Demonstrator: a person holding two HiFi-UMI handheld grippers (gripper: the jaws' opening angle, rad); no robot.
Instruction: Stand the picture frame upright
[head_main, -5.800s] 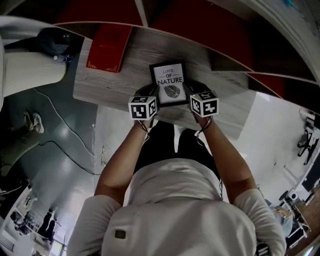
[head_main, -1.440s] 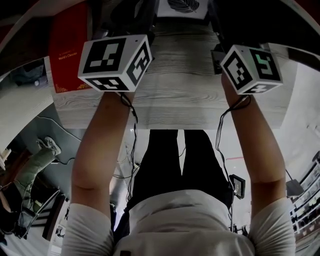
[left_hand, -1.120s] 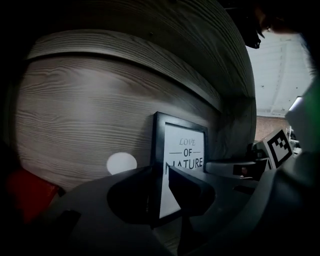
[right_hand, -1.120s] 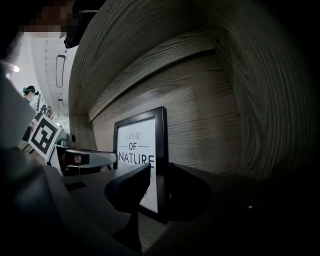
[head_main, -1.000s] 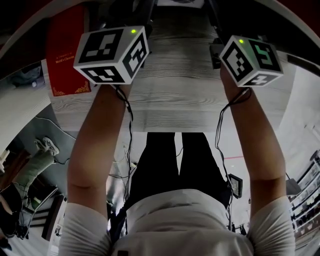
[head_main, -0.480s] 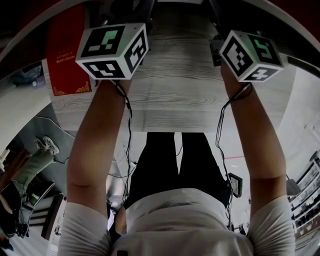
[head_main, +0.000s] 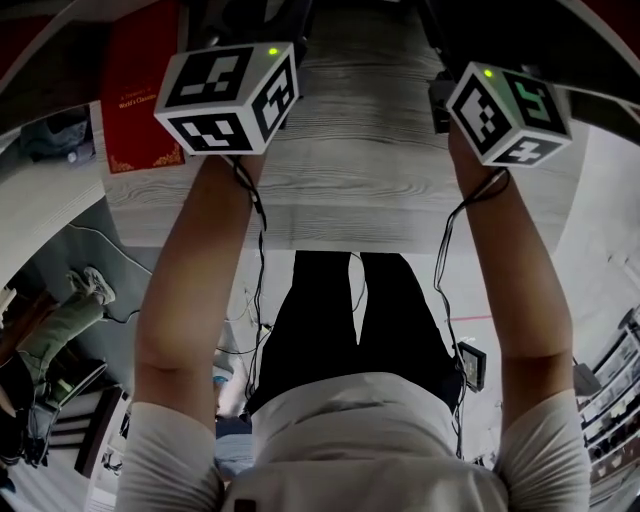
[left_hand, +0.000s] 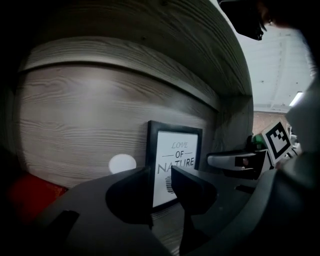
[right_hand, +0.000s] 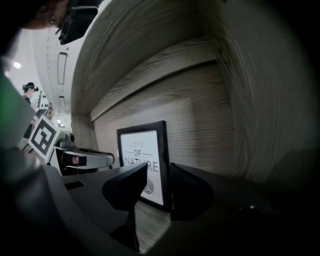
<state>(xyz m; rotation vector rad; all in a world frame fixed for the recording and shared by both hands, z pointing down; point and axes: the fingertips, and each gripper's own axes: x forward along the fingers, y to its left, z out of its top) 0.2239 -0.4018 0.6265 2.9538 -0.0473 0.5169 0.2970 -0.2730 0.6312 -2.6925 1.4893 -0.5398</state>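
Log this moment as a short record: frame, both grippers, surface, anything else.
frame: picture frame upright, print facing out, in front of the back panel
left gripper: jaws apart, have just been opening; frame's left edge between them
right gripper: jaws apart, have just been opening; frame's right edge between them
surface: grey wood shelf
other: red book lying flat at the shelf's left

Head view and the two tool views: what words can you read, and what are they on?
"LOVE OF NATURE": on the white print in the black picture frame.
"World's Classic": small gold print on the red book, only just readable.
White marker cubes: black square patterns, no words.
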